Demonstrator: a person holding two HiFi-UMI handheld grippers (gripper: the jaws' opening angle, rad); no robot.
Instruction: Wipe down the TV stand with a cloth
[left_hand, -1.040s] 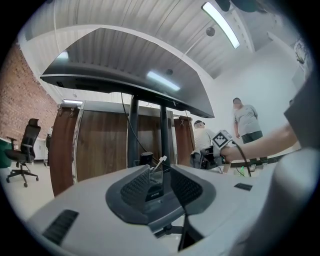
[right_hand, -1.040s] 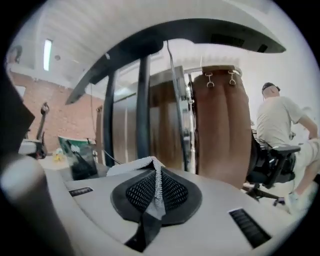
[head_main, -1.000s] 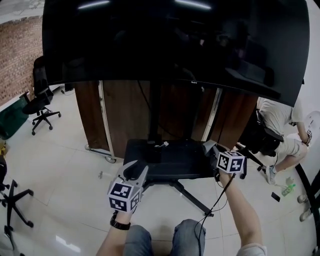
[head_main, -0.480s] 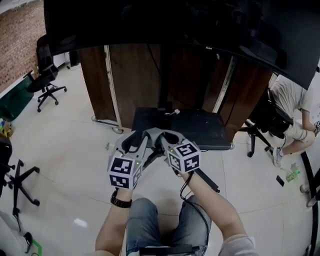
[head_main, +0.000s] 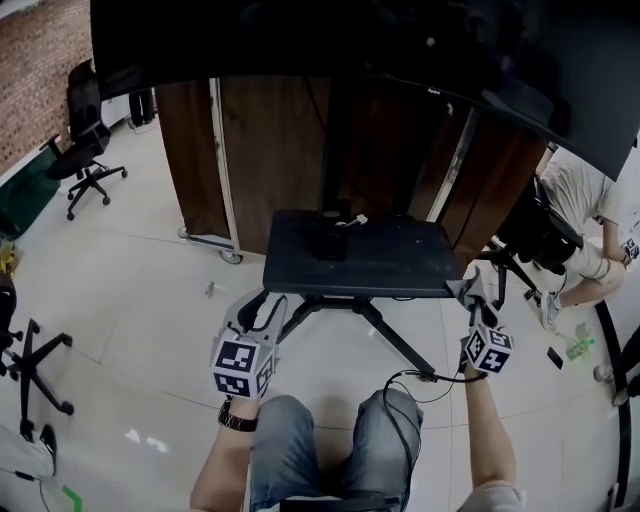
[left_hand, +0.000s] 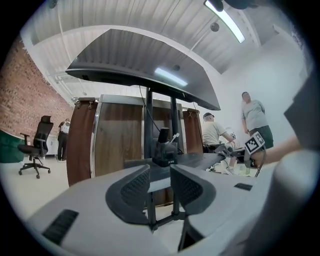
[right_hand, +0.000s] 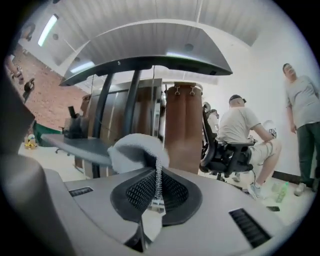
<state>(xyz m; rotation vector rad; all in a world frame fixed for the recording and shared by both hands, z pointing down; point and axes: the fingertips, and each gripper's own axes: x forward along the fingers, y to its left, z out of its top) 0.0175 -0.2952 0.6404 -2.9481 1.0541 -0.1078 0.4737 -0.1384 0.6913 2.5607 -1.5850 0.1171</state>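
The TV stand's black shelf (head_main: 390, 262) sits on a pole under a big dark TV (head_main: 400, 50). In the head view my right gripper (head_main: 471, 296) hangs just off the shelf's right front corner, shut on a light grey cloth (head_main: 466, 289). The right gripper view shows the cloth (right_hand: 134, 148) bunched above the closed jaws (right_hand: 158, 181), with the shelf edge (right_hand: 75, 145) to their left. My left gripper (head_main: 262, 306) is open and empty, below the shelf's left front corner. In the left gripper view the shelf (left_hand: 200, 160) lies beyond the parted jaws (left_hand: 160, 176).
A small black box (head_main: 329, 236) with a white cable stands on the shelf by the pole. Stand legs (head_main: 390, 340) spread over the tiled floor. A wooden cabinet (head_main: 270, 140) is behind. Office chairs (head_main: 85, 140) stand left. A seated person (head_main: 585, 215) and a green bottle (head_main: 577, 350) are right.
My right gripper has swung with the cloth from beside the left gripper, in front of the shelf, out to the shelf's right front corner. The left gripper has dropped slightly.
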